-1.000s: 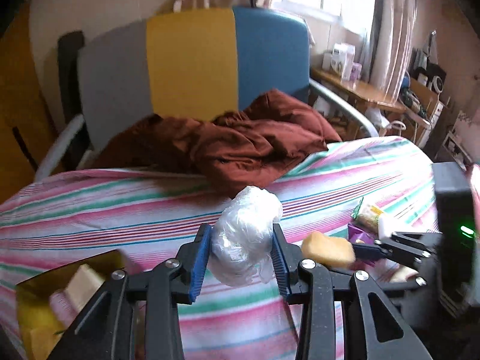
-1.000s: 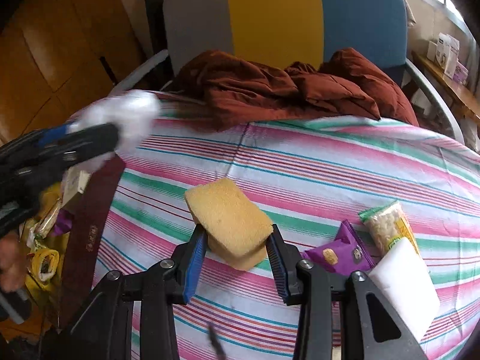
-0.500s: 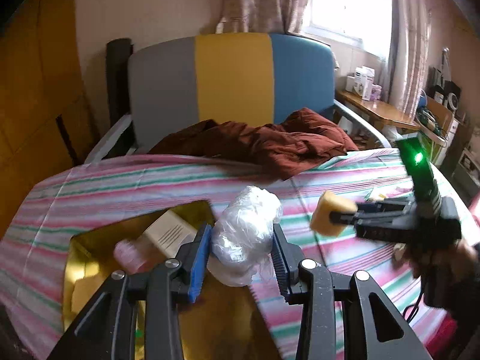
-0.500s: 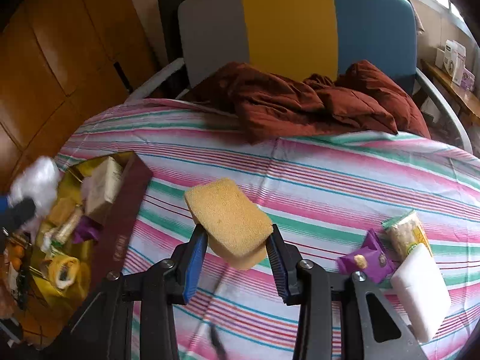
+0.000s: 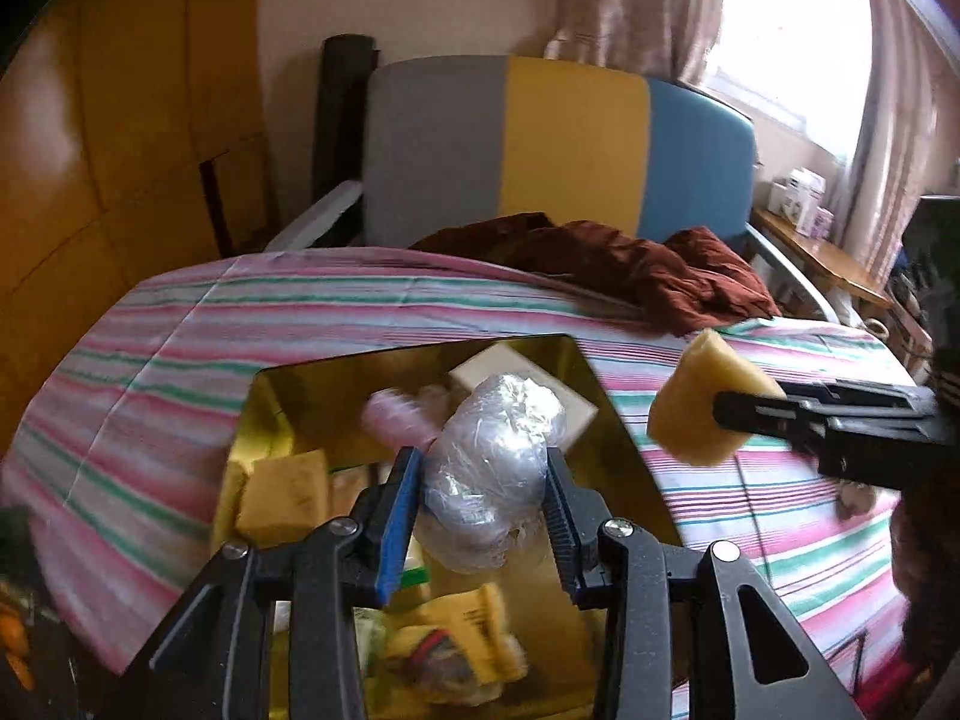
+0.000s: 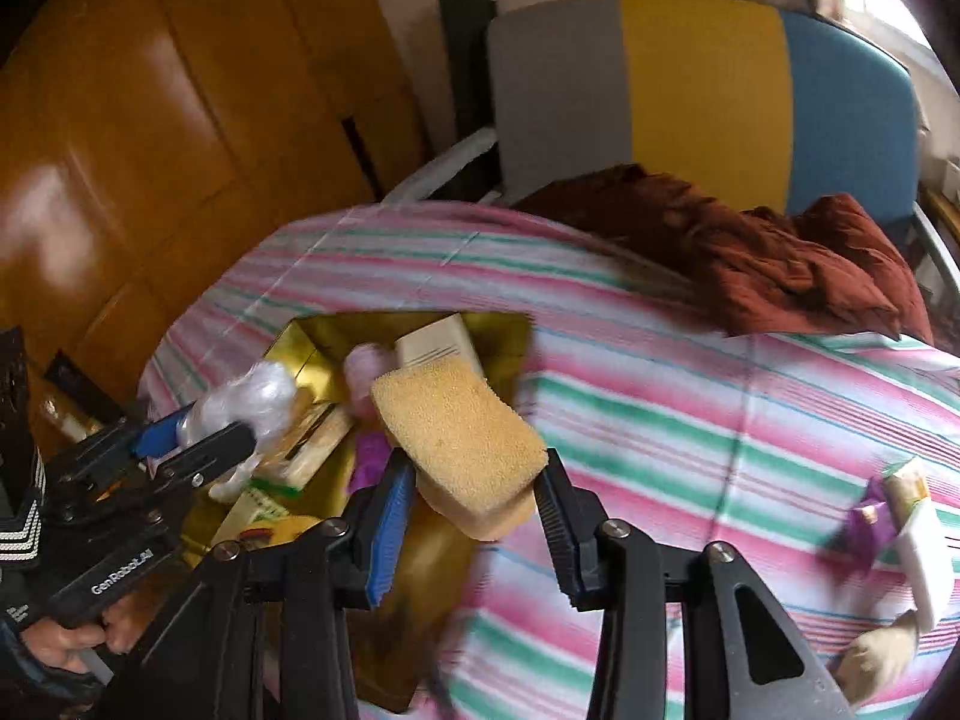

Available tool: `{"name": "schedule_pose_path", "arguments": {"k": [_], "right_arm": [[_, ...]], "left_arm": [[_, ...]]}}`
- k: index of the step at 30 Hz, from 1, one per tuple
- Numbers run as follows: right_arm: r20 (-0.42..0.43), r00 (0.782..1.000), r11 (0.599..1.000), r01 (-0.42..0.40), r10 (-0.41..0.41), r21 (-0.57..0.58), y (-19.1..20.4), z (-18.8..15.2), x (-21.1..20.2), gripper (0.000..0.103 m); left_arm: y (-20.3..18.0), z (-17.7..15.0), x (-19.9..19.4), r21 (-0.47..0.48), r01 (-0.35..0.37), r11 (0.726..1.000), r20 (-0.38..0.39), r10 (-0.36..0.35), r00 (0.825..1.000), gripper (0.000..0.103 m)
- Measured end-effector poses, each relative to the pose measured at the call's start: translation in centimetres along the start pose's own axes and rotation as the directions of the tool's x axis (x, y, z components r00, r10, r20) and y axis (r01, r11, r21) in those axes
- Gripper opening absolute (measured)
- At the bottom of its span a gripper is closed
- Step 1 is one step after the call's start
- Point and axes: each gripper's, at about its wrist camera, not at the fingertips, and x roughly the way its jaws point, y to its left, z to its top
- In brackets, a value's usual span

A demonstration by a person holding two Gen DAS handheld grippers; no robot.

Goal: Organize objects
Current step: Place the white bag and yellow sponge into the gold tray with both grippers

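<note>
We hover over the gold box (image 5: 414, 360): left gripper (image 5: 480, 516) clamps a crumpled plastic bag (image 5: 498, 468); right gripper (image 6: 474, 504) is opening around the yellow sponge (image 6: 462, 438); next, both drop inside

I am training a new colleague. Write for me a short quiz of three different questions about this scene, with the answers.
1. True or false: the left gripper holds a yellow sponge.
2. What lies between the right gripper's opening jaws? A) plastic bag B) sponge C) purple packet
3. Fill in: both grippers are near the ____ box.

Key:
1. False; a crumpled plastic bag.
2. B, the sponge.
3. Gold.
</note>
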Motion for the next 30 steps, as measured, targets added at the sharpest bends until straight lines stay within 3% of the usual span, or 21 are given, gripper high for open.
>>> {"name": "schedule_pose_path", "arguments": {"k": [4,5,8,15,22,27,30], "right_arm": [[-0.017,1.0,1.0,-0.014,0.014,-0.001,2.6,-0.5,1.4,0.066],[-0.023,1.0,1.0,0.009,-0.01,-0.006,3.2,-0.6,1.8,0.068],[-0.002,0.999,0.999,0.04,-0.04,-0.012,4.4,-1.1,2.0,0.069],[0.09,0.987,0.99,0.137,-0.135,-0.022,5.9,-2.5,0.9,0.069],[0.09,0.988,0.991,0.125,-0.129,0.043,5.2,-3.8,1.0,0.069],[0.223,0.936,0.961,0.277,-0.273,0.011,6.5,-4.6,-0.7,0.069],[0.176,0.952,0.968,0.251,-0.25,0.018,6.2,-4.5,-0.1,0.07]], "left_arm": [[2.2,-0.7,-0.4,-0.046,-0.024,0.999,0.001,0.024,1.0,0.043],[2.5,-0.9,-0.6,-0.05,-0.03,0.998,0.004,0.03,1.0,0.049],[3.5,-1.3,-1.3,-0.058,-0.042,0.997,0.029,0.043,0.999,0.059],[4.6,-1.8,-2.8,-0.073,-0.044,0.996,0.072,0.05,0.996,0.068],[4.4,-2.0,-3.9,-0.075,-0.06,0.995,0.103,0.067,0.992,0.078],[4.1,-2.3,-4.3,-0.063,-0.077,0.995,0.116,0.084,0.99,0.086],[4.2,-2.6,-4.6,-0.071,-0.07,0.995,0.121,0.079,0.99,0.087]]}}
